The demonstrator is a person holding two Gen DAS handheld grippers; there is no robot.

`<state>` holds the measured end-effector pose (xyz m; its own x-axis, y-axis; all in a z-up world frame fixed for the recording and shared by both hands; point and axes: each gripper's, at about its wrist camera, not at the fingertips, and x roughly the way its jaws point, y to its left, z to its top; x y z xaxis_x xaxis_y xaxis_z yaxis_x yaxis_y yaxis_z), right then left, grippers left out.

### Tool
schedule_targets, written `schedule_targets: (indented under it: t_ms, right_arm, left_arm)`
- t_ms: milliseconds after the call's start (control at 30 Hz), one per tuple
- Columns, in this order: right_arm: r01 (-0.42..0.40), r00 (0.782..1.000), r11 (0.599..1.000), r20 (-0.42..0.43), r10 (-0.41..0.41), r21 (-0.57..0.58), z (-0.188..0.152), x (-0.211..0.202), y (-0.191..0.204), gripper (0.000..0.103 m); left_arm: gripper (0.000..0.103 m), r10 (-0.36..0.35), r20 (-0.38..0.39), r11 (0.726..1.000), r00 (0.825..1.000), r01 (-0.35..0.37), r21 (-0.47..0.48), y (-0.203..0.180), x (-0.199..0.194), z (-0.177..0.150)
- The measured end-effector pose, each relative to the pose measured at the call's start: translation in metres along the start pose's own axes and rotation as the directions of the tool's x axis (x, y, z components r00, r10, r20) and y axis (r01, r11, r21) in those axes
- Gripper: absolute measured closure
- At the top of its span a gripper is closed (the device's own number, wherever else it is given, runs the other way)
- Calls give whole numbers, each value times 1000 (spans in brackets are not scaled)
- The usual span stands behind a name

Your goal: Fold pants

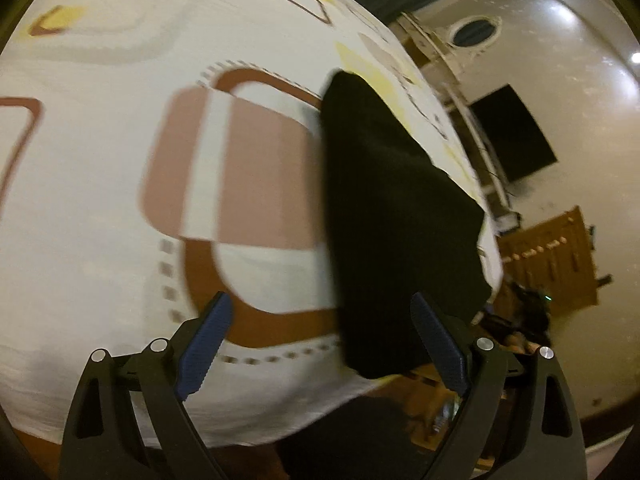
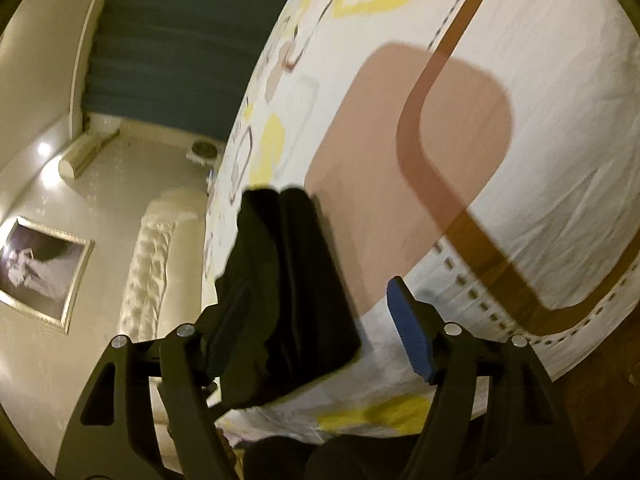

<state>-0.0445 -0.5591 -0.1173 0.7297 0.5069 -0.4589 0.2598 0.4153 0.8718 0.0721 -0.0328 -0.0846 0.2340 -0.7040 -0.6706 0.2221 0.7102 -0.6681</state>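
The black pants (image 1: 392,216) lie folded in a long strip on the patterned bed sheet (image 1: 120,184), near the bed's edge. My left gripper (image 1: 320,340) is open above the sheet, its right fingertip over the near end of the pants. In the right wrist view the pants (image 2: 288,300) lie between the open fingers of my right gripper (image 2: 316,320); the left finger is over the black cloth. Neither gripper holds anything.
The white sheet has brown, pink and yellow shapes (image 2: 420,152). Beside the bed are a wooden cabinet (image 1: 556,256), a dark screen (image 1: 516,132), a tufted headboard (image 2: 156,264) and a framed picture (image 2: 40,268). The bed edge (image 1: 360,392) is close below the grippers.
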Motion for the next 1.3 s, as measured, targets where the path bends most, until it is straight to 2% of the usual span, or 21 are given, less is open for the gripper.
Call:
schedule_targets:
  t_ms: [267, 567, 633, 667, 700, 733, 767, 867, 967, 1300]
  right_arm:
    - [-12, 997, 1000, -71, 10, -28, -9, 24, 2, 32]
    - [-46, 992, 997, -116, 40, -55, -12, 47, 8, 30]
    - [-26, 991, 995, -131, 13, -97, -13, 55, 16, 30]
    - [0, 991, 991, -134, -17, -131, -14, 58, 20, 35]
    - [27, 990, 988, -136, -48, -153, -14, 61, 23, 43]
    - [58, 987, 982, -136, -83, -177, -15, 63, 25, 53]
    - [66, 986, 980, -136, -93, -190, -16, 63, 26, 56]
    - [68, 987, 977, -131, -96, -200, -18, 63, 28, 62]
    - [74, 987, 975, -124, -102, -210, -20, 63, 30, 64]
    - [83, 989, 973, -104, -107, -214, -27, 62, 35, 65]
  left_arm:
    - [14, -87, -46, 996, 995, 88, 21, -24, 29, 1]
    - [14, -129, -64, 991, 990, 131, 28, -39, 52, 3]
    - [15, -137, -62, 990, 989, 138, 24, -39, 53, 3]
    - [17, -139, -61, 990, 988, 140, 20, -39, 53, 2]
    - [22, -137, -60, 990, 989, 138, 19, -38, 53, 2]
    - [33, -126, -64, 992, 990, 128, 19, -37, 53, 2]
    - [42, -105, -69, 994, 992, 107, 21, -37, 54, 3]
    - [52, -79, -65, 997, 995, 81, 20, -33, 50, 2]
    - [56, -53, -62, 998, 997, 55, 32, -35, 47, 3]
    - [60, 21, -47, 996, 999, -16, 90, -43, 43, 5]
